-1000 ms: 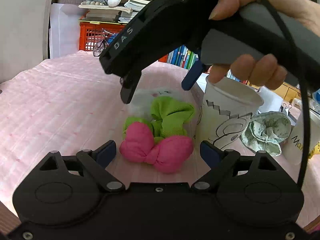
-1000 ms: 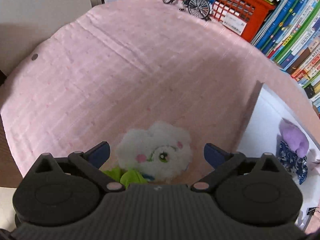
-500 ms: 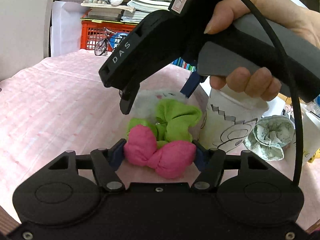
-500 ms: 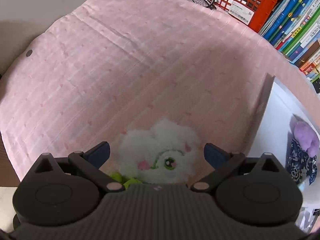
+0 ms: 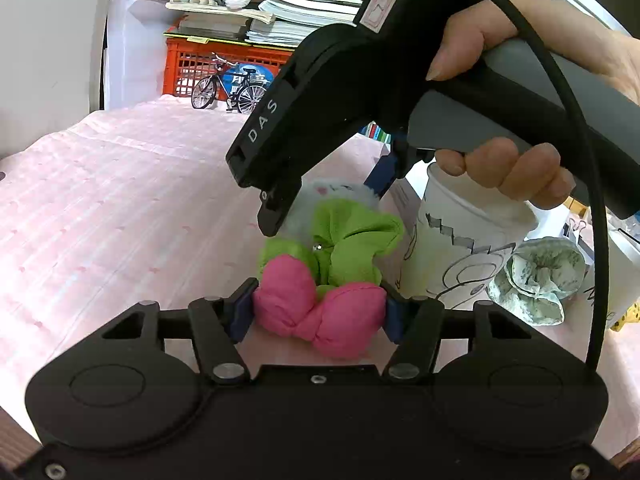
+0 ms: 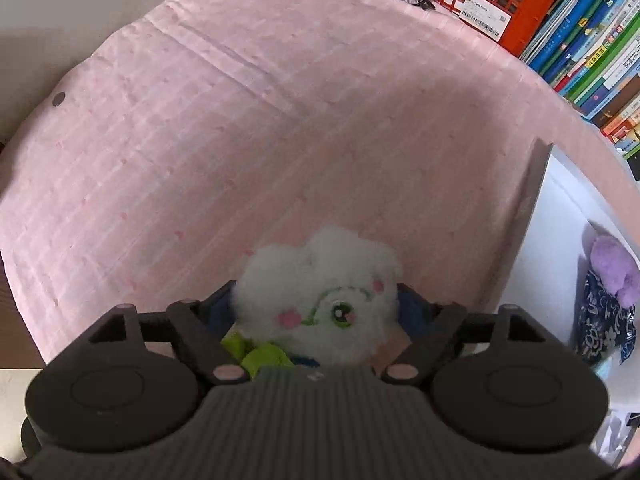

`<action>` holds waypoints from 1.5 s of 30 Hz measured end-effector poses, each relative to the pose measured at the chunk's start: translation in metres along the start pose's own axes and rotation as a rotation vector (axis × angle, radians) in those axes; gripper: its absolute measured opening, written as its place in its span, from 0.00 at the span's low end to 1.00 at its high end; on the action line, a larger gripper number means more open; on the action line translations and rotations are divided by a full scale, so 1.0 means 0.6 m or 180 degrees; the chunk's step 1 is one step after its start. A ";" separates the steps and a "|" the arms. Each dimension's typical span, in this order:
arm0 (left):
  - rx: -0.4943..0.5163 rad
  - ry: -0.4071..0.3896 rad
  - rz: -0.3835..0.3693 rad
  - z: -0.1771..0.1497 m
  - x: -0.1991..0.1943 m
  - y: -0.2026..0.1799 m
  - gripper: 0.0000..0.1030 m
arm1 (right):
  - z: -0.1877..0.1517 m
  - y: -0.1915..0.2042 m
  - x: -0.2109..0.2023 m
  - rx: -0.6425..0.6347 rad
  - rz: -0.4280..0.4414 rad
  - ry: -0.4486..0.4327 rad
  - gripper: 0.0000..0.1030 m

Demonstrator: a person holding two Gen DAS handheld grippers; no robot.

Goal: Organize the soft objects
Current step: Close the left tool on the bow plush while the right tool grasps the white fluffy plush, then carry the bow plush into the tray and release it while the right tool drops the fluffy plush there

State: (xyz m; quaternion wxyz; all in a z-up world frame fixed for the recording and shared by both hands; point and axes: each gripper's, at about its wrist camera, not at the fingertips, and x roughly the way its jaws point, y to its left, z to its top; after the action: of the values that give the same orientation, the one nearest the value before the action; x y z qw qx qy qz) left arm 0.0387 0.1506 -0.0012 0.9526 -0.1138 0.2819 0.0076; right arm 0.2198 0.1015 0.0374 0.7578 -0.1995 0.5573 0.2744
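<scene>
My left gripper (image 5: pixel 318 314) is shut on a pink stuffed bow (image 5: pixel 316 312) lying on the pink cloth. Behind the bow lies a green scrunchie (image 5: pixel 352 244). My right gripper (image 6: pixel 318 308) is shut on a white fluffy plush (image 6: pixel 320 292) with a green eye; the scrunchie's edge (image 6: pixel 256 354) shows under it. In the left wrist view the right gripper (image 5: pixel 320 196) reaches down over the plush (image 5: pixel 332 192) from the upper right.
A white paper cup (image 5: pixel 464 248) stands right of the bow, a pale floral scrunchie (image 5: pixel 540 280) beside it. A white box (image 6: pixel 568 240) holds a purple plush (image 6: pixel 612 268). An orange crate (image 5: pixel 216 64), model bicycle (image 5: pixel 228 88) and books (image 6: pixel 592 40) line the far edge.
Both grippers have shut: the left one closed on the pink bow, the right one came down and closed on the white plush.
</scene>
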 end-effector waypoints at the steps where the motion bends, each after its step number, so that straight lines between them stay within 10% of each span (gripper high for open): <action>1: -0.0005 -0.0001 0.0002 0.001 -0.001 0.000 0.56 | 0.000 0.000 -0.003 0.0003 0.0012 -0.0022 0.79; 23: -0.0009 -0.0251 0.0142 0.062 -0.061 -0.005 0.54 | -0.043 -0.030 -0.158 0.0140 0.0306 -0.0809 0.79; 45: 0.0400 -0.0531 -0.0081 0.115 -0.126 -0.120 0.54 | -0.215 -0.138 -0.291 0.0598 0.0407 -0.1540 0.79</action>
State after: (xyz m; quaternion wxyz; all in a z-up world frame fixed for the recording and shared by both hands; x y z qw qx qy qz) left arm 0.0177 0.0998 0.1113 0.9781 -0.0564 0.2000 -0.0128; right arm 0.1380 -0.0746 0.1654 0.8653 -0.0213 0.3945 0.3085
